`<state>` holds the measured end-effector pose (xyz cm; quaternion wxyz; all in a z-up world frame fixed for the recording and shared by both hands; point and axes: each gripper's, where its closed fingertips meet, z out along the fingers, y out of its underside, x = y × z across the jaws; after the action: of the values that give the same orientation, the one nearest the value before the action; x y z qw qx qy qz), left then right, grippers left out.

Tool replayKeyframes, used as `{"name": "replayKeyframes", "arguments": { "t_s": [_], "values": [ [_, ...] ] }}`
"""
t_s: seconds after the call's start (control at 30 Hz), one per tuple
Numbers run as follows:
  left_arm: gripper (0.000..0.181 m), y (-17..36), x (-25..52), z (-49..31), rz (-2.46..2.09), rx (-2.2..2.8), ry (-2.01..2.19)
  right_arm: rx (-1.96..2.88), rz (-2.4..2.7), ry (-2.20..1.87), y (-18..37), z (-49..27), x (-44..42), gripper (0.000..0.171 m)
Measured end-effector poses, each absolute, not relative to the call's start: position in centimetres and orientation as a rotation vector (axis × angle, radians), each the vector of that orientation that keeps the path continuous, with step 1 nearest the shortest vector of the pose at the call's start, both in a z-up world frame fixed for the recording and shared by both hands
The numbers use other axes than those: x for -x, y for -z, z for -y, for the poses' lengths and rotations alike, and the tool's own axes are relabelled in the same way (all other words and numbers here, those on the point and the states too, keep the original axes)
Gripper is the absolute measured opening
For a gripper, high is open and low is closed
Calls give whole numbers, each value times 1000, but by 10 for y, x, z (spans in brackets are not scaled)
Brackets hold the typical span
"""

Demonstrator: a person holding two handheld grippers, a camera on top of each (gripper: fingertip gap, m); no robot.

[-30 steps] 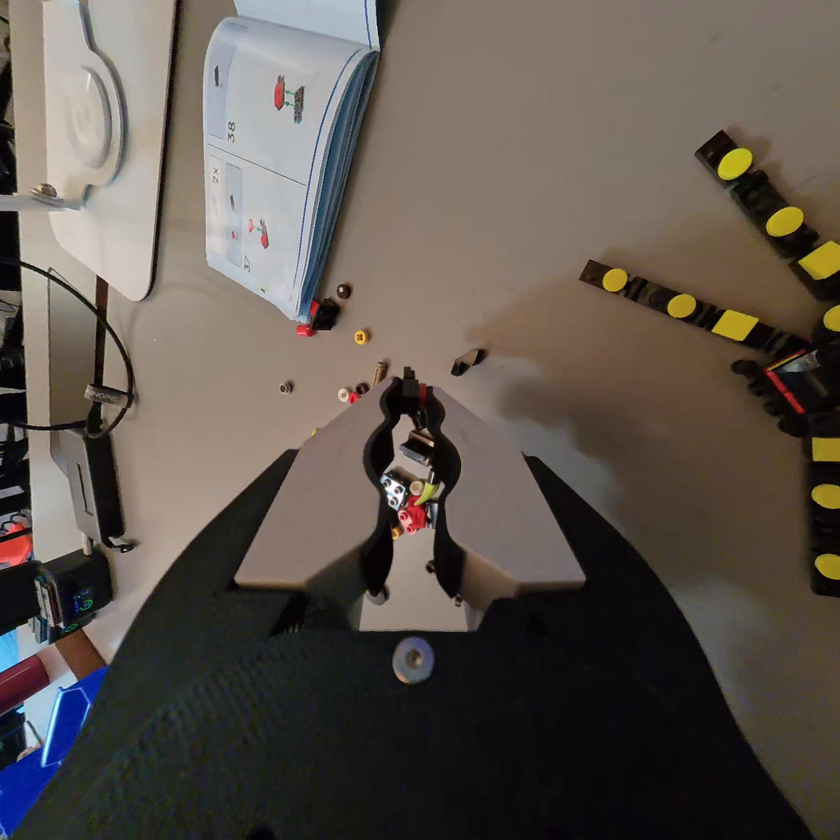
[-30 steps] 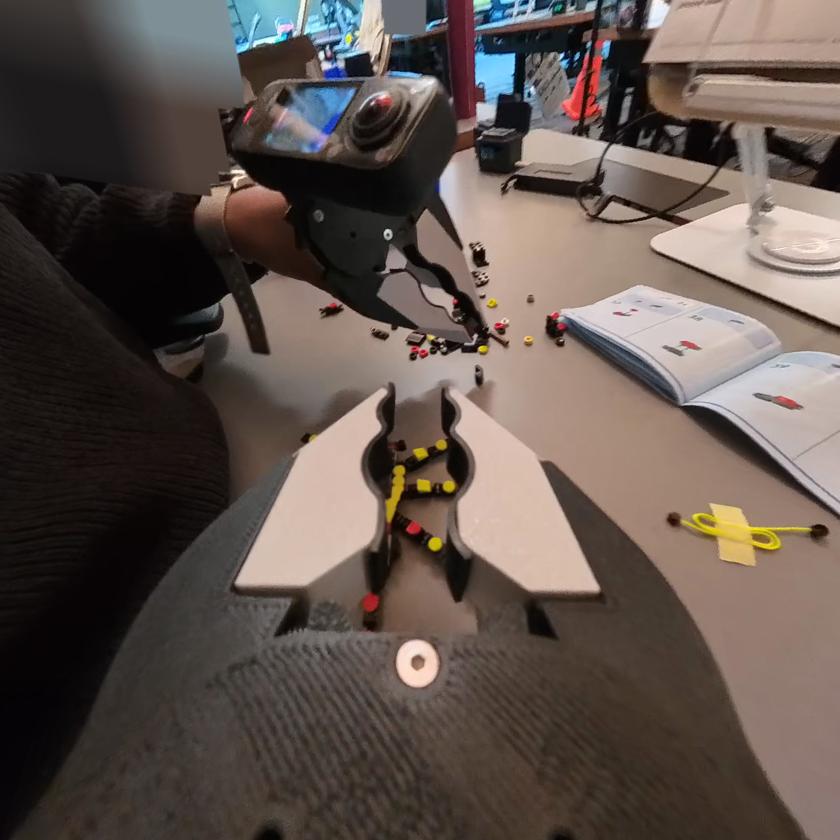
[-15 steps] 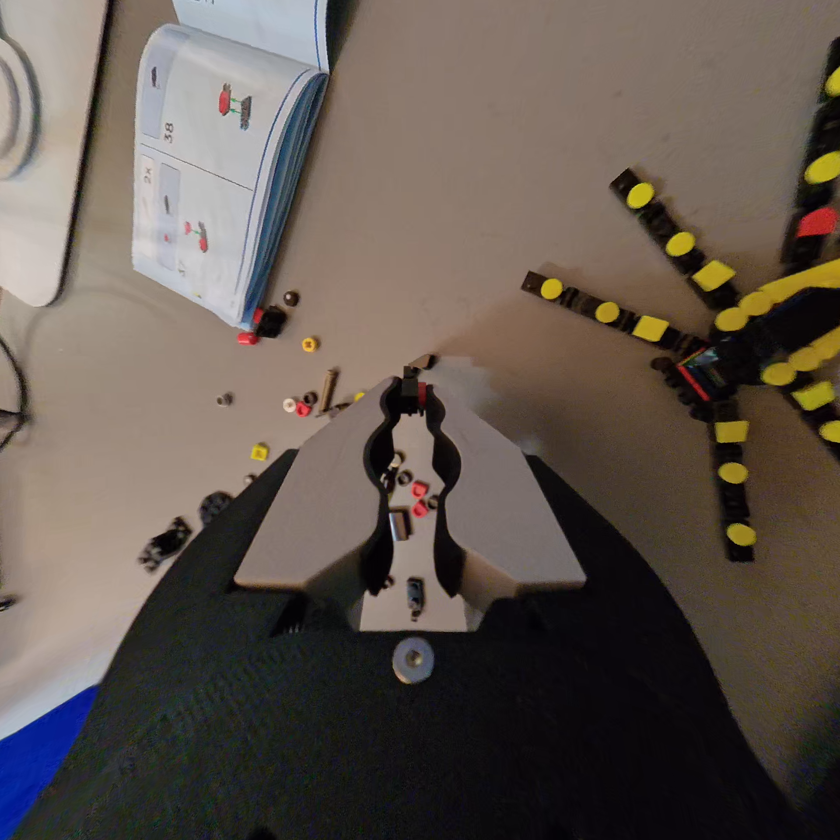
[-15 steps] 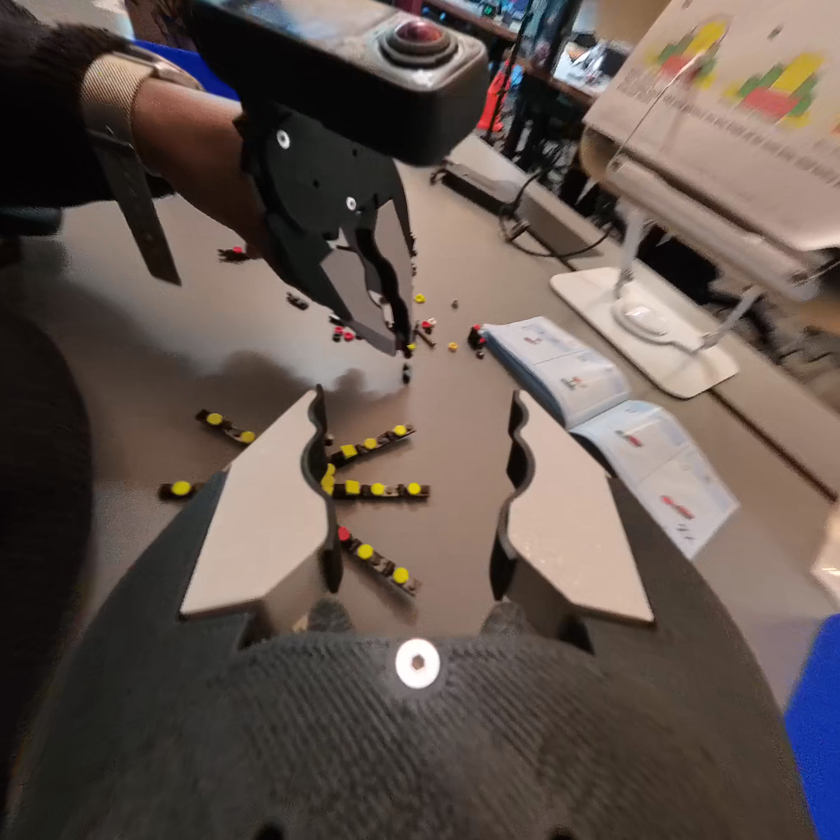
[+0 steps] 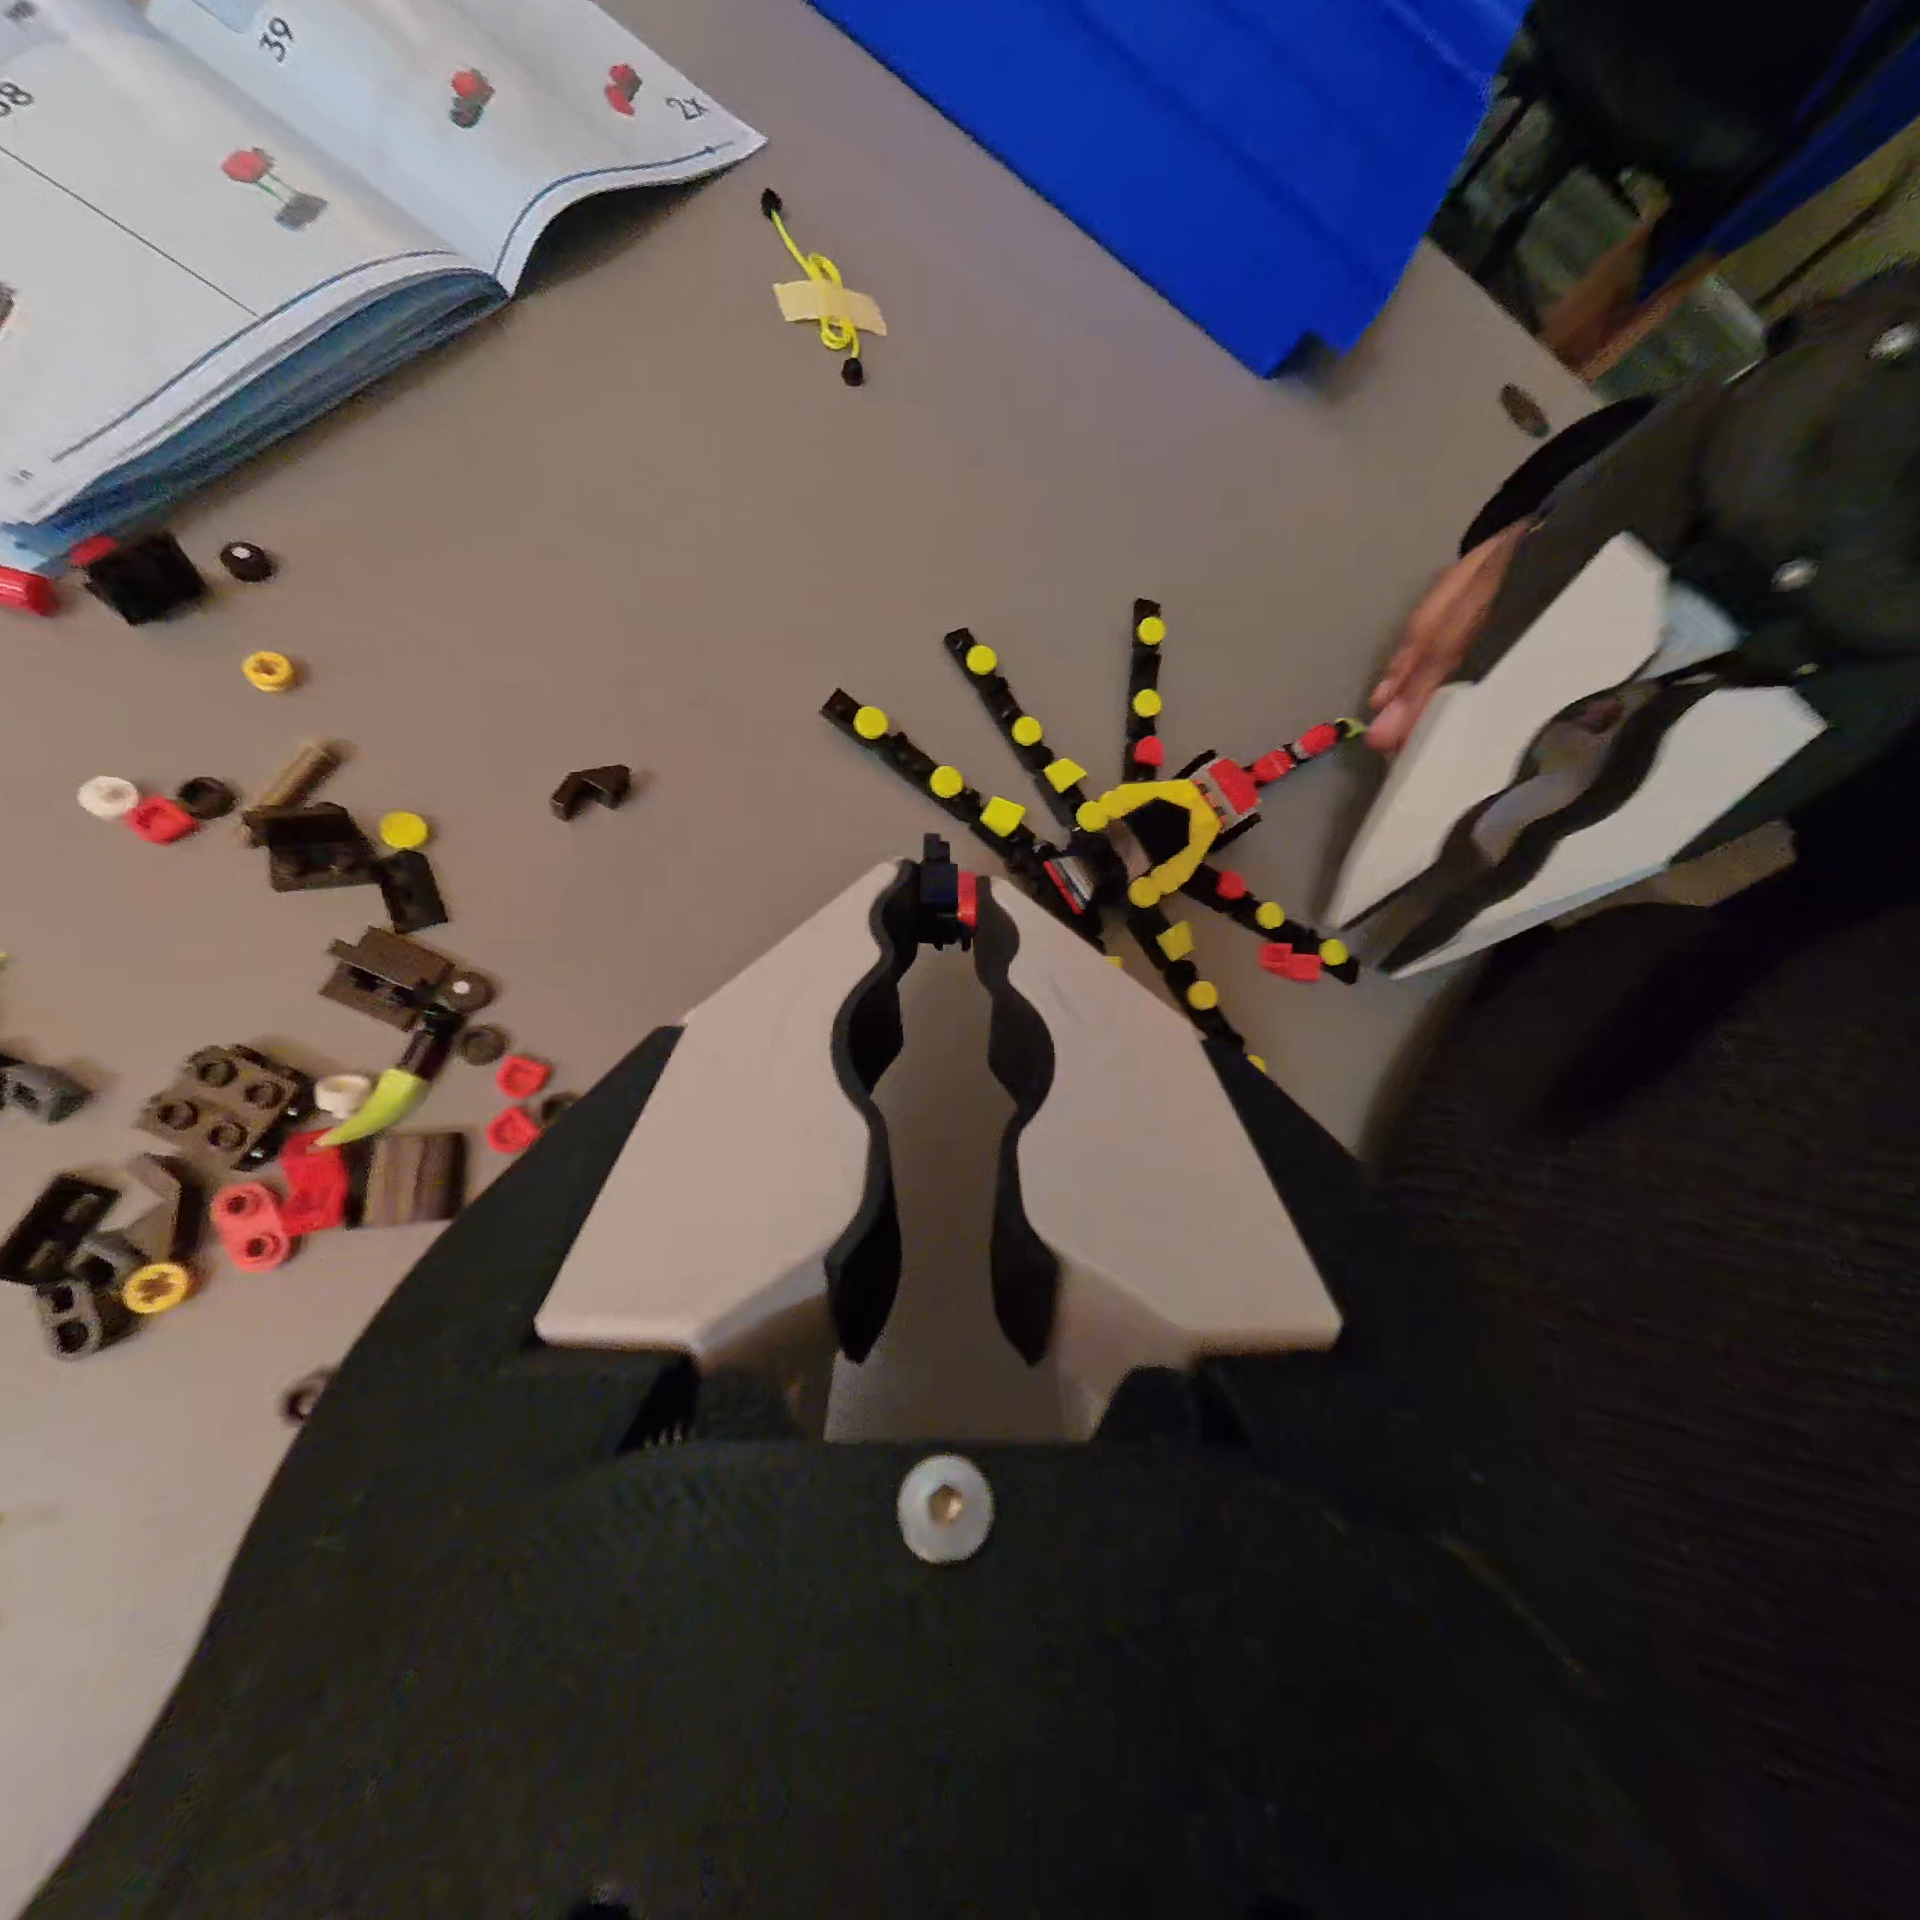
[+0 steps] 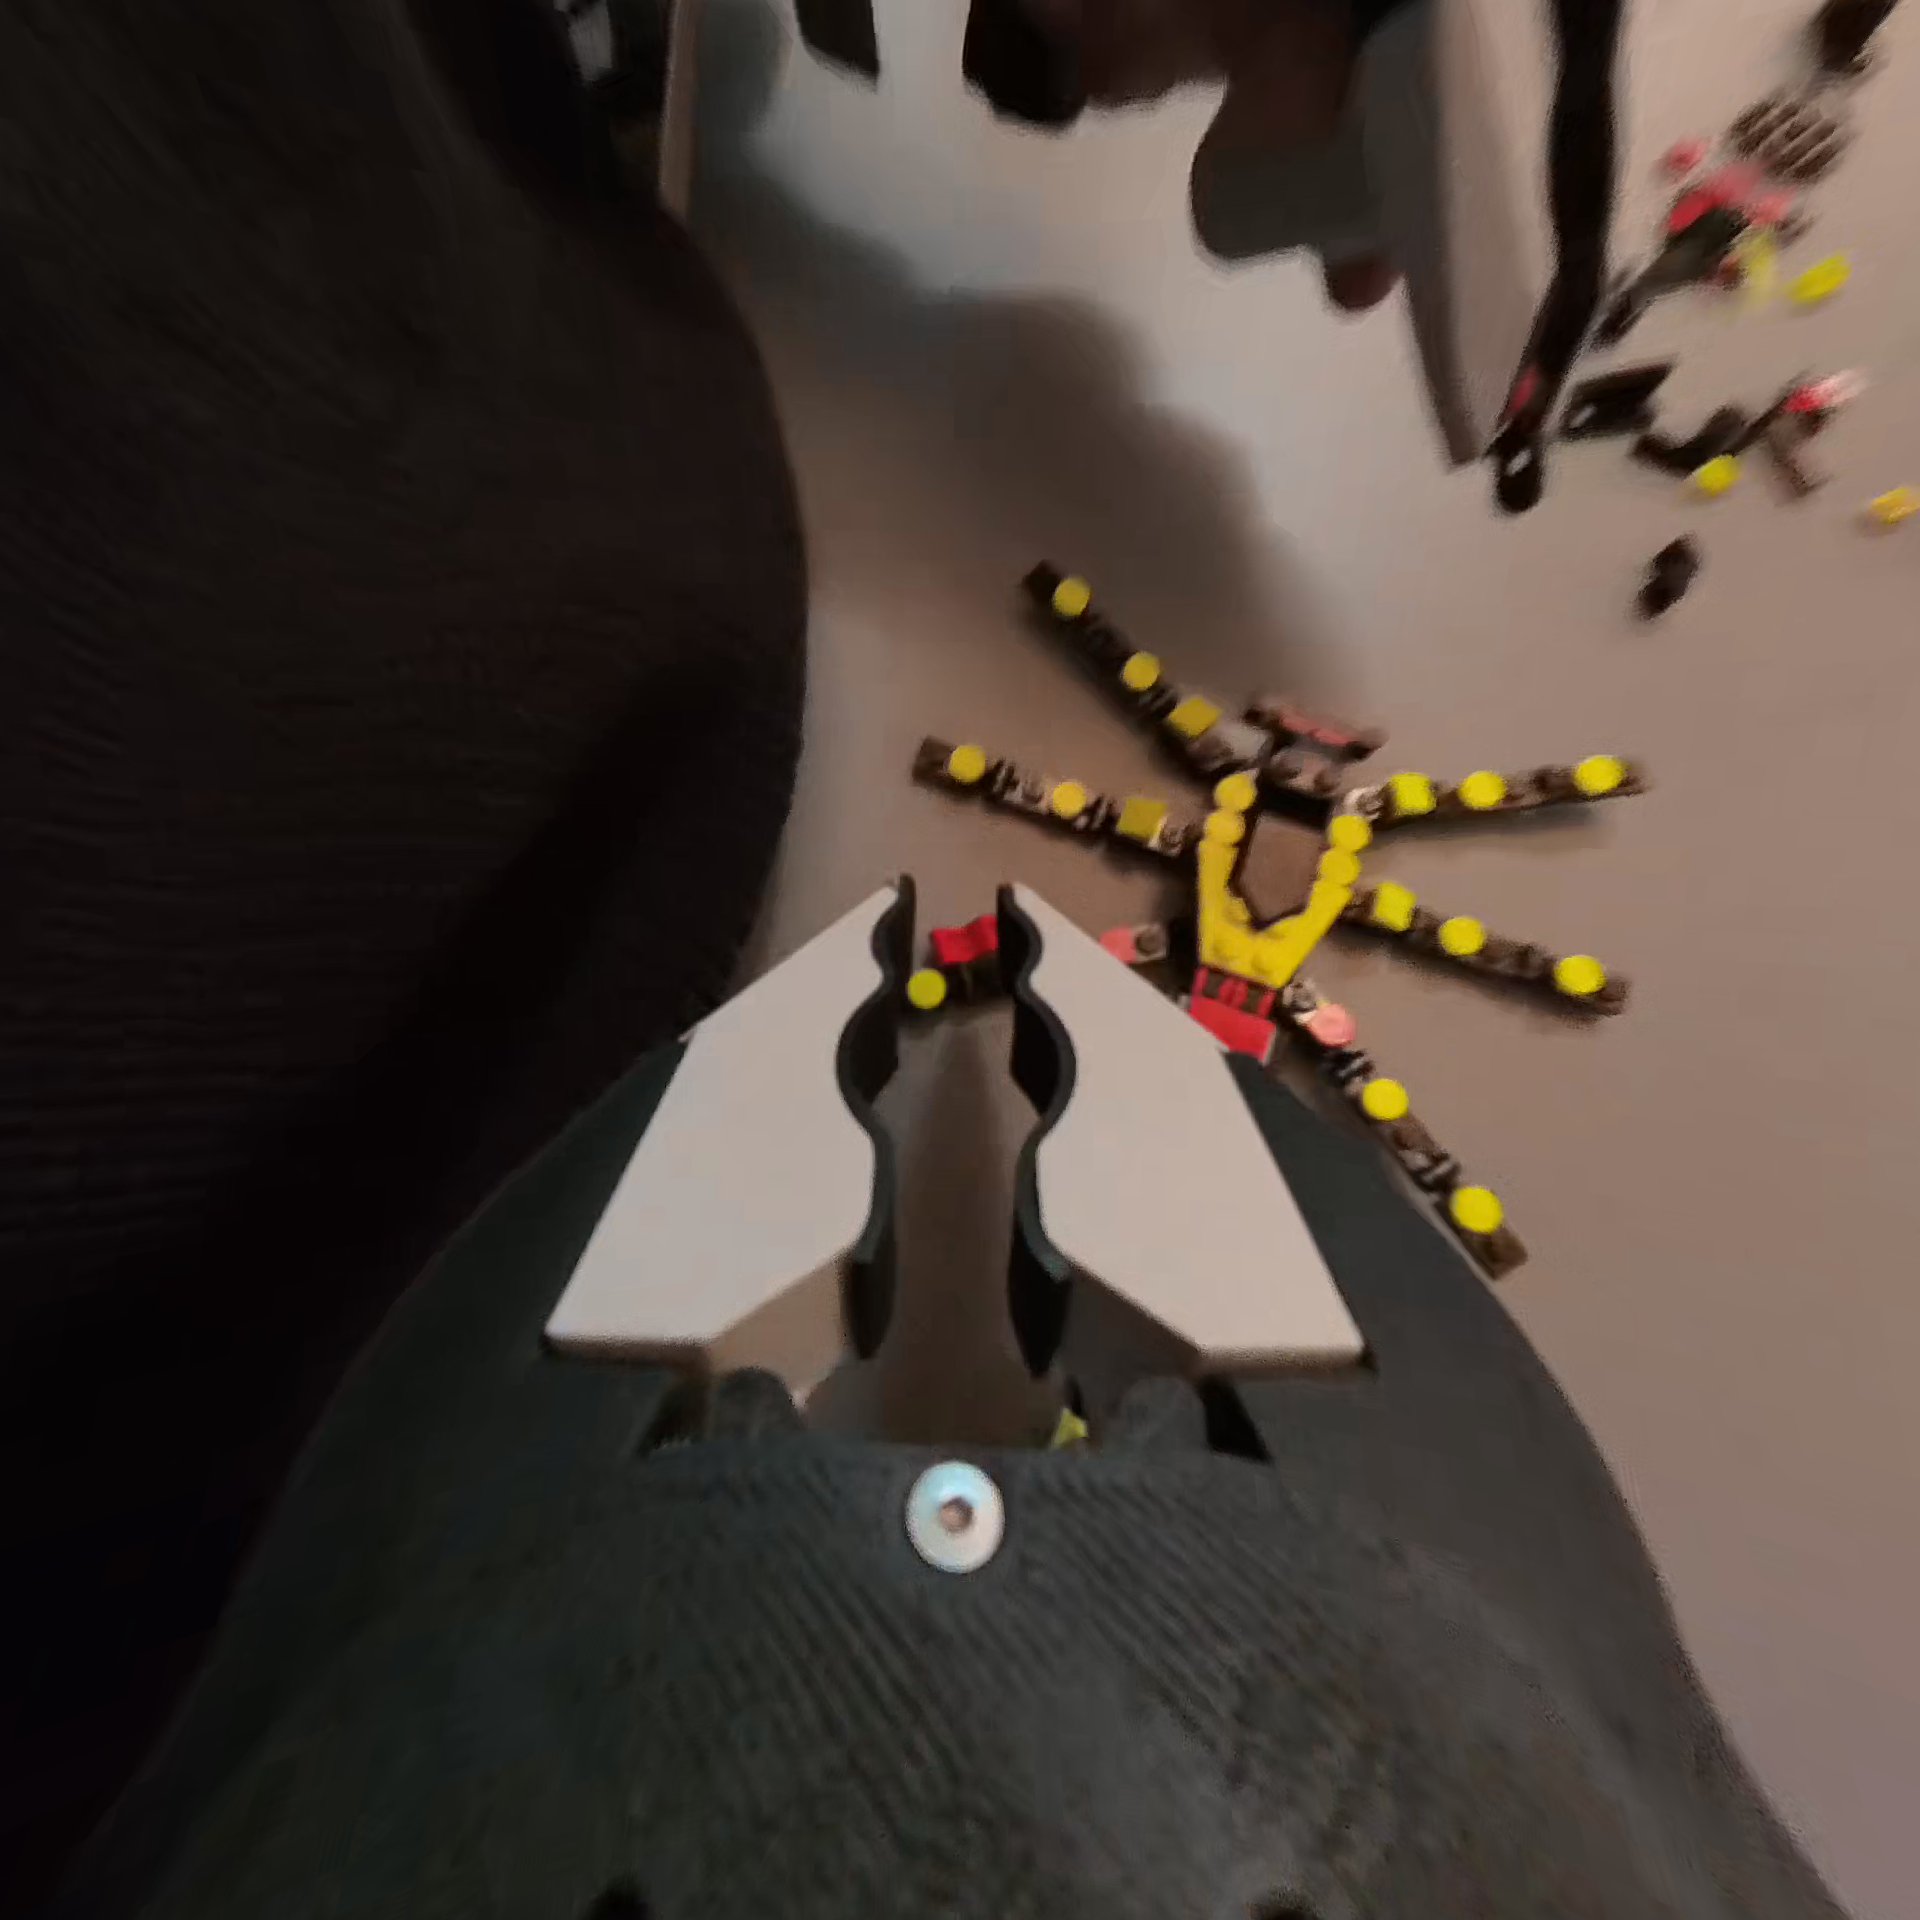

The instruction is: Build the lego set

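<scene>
A black spider model (image 5: 1153, 831) with yellow-dotted legs and a yellow and red body lies flat on the grey table; it also shows in the right wrist view (image 6: 1257, 914). My left gripper (image 5: 940, 894) is shut on a small black and red piece (image 5: 966, 899), held just left of the spider's body. My right gripper (image 6: 954, 914) is closed on the end of one spider leg (image 6: 961, 943), which carries a red piece and a yellow dot. In the left wrist view the right gripper (image 5: 1361, 935) sits at the spider's right side. The right wrist view is blurred.
Several loose black, red and yellow pieces (image 5: 312, 1039) lie to the left. An open instruction booklet (image 5: 260, 208) is at the back left. A yellow string with tape (image 5: 826, 296) and a blue bin (image 5: 1195, 156) lie behind. A dark sleeve (image 6: 364, 727) fills the left of the right wrist view. My hands' fingertips stand some 12 cm from each other.
My left gripper has swung right from the loose pieces to the spider, still holding its piece. My right gripper opened wide, dropped to the spider and closed on a leg end.
</scene>
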<state>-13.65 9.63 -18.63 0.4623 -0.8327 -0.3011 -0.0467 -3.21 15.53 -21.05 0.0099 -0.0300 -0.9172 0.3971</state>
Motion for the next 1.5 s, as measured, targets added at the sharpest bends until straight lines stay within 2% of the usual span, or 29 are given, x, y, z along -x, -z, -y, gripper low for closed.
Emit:
{"name": "replayKeyframes", "arguments": {
  "t_s": [0.13,0.4,0.43,0.47,0.87,0.97,1.27,1.33,1.4,1.5],
  "values": [
    [8,178,131,-100,764,1946,209,64,2929,-1122,227,-158,30,17],
    [8,180,131,-97,792,1872,313,51,2876,-1070,229,-150,37,10],
    [8,179,130,-98,788,1862,324,58,2880,-1079,228,-149,36,9],
    [8,177,129,-99,782,1851,338,62,2882,-1097,227,-148,36,0],
    [7,169,122,-103,769,1757,468,356,2756,-1437,194,-153,61,0],
    [7,170,121,-104,768,1755,482,362,2769,-1411,198,-155,62,0],
    [7,172,119,-105,777,1743,529,207,2831,-1083,230,-146,58,21],
    [7,173,118,-105,775,1744,536,193,2837,-1036,235,-146,59,19],
    [7,173,118,-106,772,1745,539,197,2851,-1048,235,-144,57,7],
    [7,173,117,-106,769,1746,549,237,2872,-1071,235,-144,56,7]
  ]
}}
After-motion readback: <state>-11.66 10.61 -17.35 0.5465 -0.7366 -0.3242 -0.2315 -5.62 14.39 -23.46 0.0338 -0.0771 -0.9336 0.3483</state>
